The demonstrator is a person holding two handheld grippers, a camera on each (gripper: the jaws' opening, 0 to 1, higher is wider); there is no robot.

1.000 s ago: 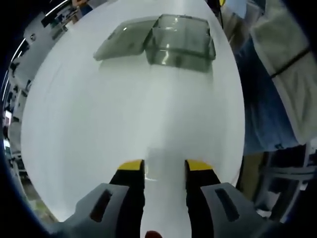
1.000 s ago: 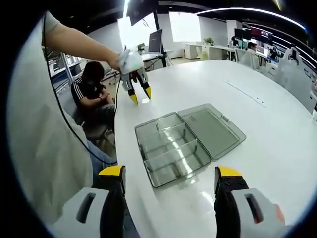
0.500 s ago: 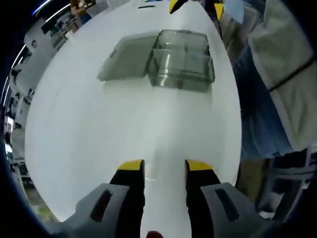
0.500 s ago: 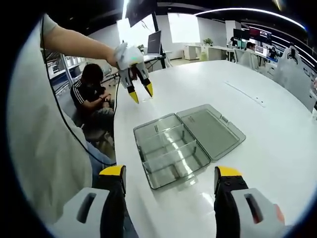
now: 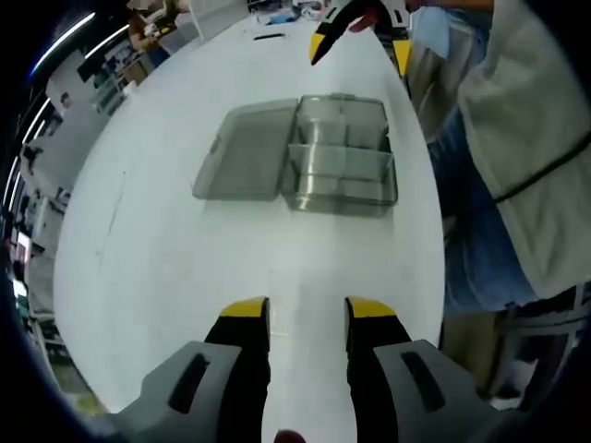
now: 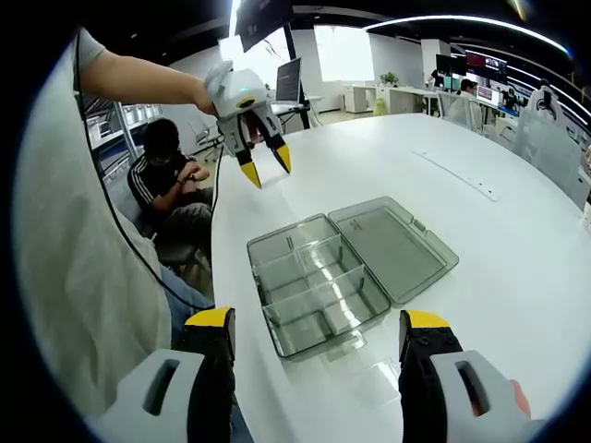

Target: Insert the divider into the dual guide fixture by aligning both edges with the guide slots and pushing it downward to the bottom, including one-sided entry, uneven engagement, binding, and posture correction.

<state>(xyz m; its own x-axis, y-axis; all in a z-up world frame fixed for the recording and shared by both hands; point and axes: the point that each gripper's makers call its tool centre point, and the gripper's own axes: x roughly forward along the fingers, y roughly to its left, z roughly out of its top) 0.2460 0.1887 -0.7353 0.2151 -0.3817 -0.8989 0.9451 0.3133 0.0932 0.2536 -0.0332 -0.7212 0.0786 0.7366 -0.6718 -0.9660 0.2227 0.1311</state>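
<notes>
Left tongs have lifted higher above the desk vs a sec ago, spread & empty like right tongs, so approach only: clear fixture box sits open btwn them, divider not yet gripped.

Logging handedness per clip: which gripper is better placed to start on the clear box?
Right, probably. The right gripper is open and close to the clear box; the left gripper hangs in the air beyond it.
</notes>
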